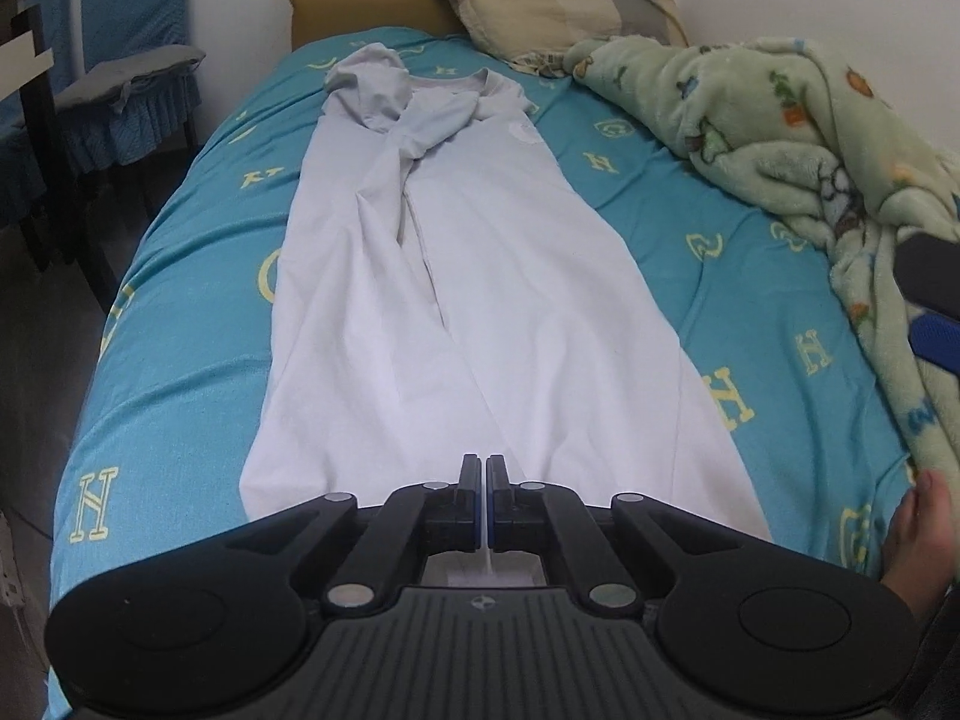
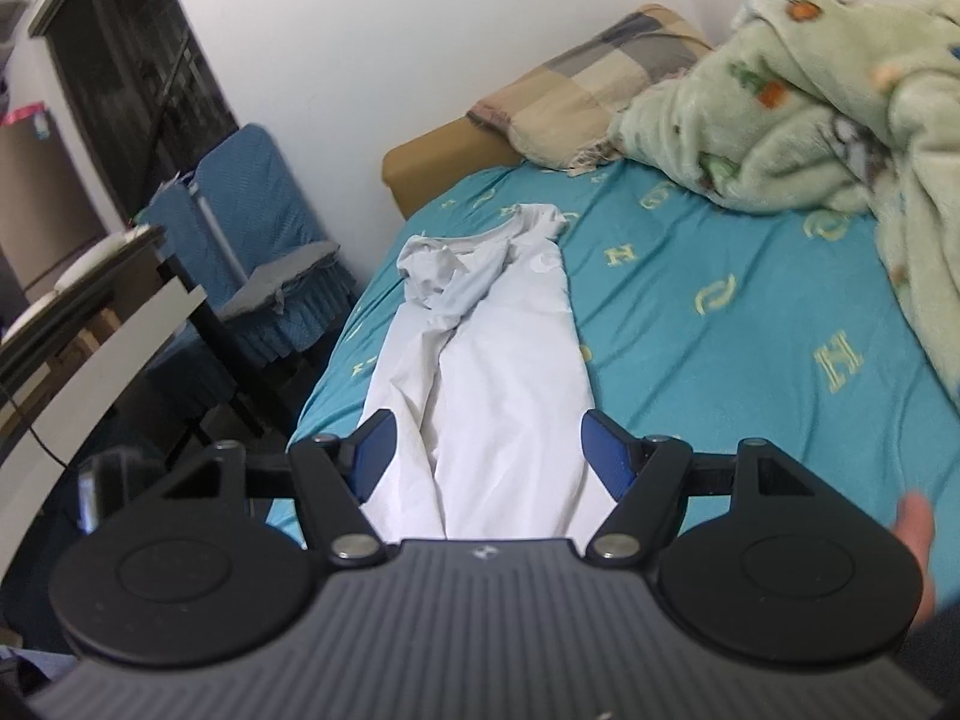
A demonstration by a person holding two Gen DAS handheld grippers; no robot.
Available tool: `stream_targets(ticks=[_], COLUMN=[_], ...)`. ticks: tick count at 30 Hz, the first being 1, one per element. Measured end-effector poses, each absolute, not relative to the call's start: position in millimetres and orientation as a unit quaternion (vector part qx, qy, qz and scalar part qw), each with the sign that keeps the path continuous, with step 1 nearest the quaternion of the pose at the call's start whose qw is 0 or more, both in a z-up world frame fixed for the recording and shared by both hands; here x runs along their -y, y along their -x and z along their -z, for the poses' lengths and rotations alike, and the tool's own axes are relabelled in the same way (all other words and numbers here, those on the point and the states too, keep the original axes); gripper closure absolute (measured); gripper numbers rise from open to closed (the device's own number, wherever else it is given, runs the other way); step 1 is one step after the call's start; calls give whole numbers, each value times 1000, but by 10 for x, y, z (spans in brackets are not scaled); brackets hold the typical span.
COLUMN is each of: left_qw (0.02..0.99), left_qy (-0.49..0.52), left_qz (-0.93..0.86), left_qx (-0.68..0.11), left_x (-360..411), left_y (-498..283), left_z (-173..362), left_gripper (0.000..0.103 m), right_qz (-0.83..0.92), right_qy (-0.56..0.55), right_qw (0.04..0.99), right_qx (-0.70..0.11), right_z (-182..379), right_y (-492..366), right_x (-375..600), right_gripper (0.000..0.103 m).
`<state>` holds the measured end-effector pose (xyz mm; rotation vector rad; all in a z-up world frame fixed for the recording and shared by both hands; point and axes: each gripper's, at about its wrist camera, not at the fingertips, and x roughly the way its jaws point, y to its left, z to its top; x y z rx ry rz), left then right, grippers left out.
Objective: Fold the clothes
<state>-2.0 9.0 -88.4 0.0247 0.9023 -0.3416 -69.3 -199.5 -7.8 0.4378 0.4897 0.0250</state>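
Observation:
A white long garment point(image 1: 456, 312) lies lengthwise on the turquoise bed sheet point(image 1: 180, 360), its sides folded in and its sleeves bunched near the collar point(image 1: 384, 96) at the far end. My left gripper point(image 1: 485, 468) sits at the near hem with its jaws shut, and a thin strip of white cloth shows pinched between the blue pads. In the right wrist view, my right gripper point(image 2: 486, 426) hovers open above the garment point(image 2: 498, 360), nothing between its fingers point(image 2: 375, 444). Its blue pad also shows at the right edge of the left wrist view.
A green fleece blanket point(image 1: 810, 138) is heaped along the bed's right side, with a checked pillow point(image 1: 558, 6) at the head. Blue-covered chairs point(image 2: 258, 228) and a table stand left of the bed. A person's hand point(image 1: 918, 534) shows at the lower right.

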Motion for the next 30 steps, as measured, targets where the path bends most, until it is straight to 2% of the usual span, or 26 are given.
stream_targets(ticks=[1, 2, 4, 7, 8, 9, 13, 18, 22, 23, 24, 25, 26, 28, 30], left_qw=[889, 892, 898, 905, 907, 909, 921, 924, 913, 910, 907, 904, 902, 902, 903], left_qy=[-8, -4, 4, 19, 25, 32, 34, 78, 107, 113, 119, 126, 135, 143, 147], left_qz=[159, 153, 142, 131, 127, 122, 95, 82, 69, 66, 62, 59, 57, 61, 65], left_qx=[-430, -426, -417, -405, -401, -398, -376, -365, -388, -394, -399, -403, -406, -403, -399], left_x=[-106, -125, -164, -266, -316, -374, -543, -779, -997, -1043, -1082, -1111, -1133, -1159, -1171], left_y=[10, -1, -21, -74, -108, -153, -397, -761, -1017, -1073, -1120, -1158, -1188, -1201, -1203], left_z=[862, 839, 785, 689, 667, 652, 647, 776, 1055, 1119, 1172, 1217, 1248, 1261, 1265], left_gripper=[84, 69, 52, 35, 26, 21, 20, 20, 21, 21, 21, 22, 22, 22, 22], right_qz=[-17, -23, -46, -80, -87, -94, -93, -81, -57, -46, -31, -15, -1, -1, 5], right_qy=[-209, -205, -197, -177, -172, -168, -164, -82, -57, -44, -36, -28, -21, -33, -31], right_qw=[948, 948, 946, 943, 940, 938, 923, 928, 927, 927, 928, 928, 929, 943, 959], right_qx=[-240, -243, -252, -272, -280, -289, -336, -354, -367, -370, -371, -371, -369, -332, -283], right_z=[41, 0, -74, -119, -116, -109, 91, 474, 839, 927, 1001, 1075, 1140, 1140, 1067], right_y=[617, 499, 218, -363, -578, -797, -1764, -2804, -3451, -3551, -3609, -3668, -3716, -3660, -3578], right_x=[2008, 2019, 2026, 1957, 1924, 1890, 1677, 1245, 1043, 1014, 1021, 1028, 1040, 1125, 1210], right_gripper=[32, 32, 33, 33, 35, 38, 39, 40, 49, 51, 62, 79, 87, 96, 97])
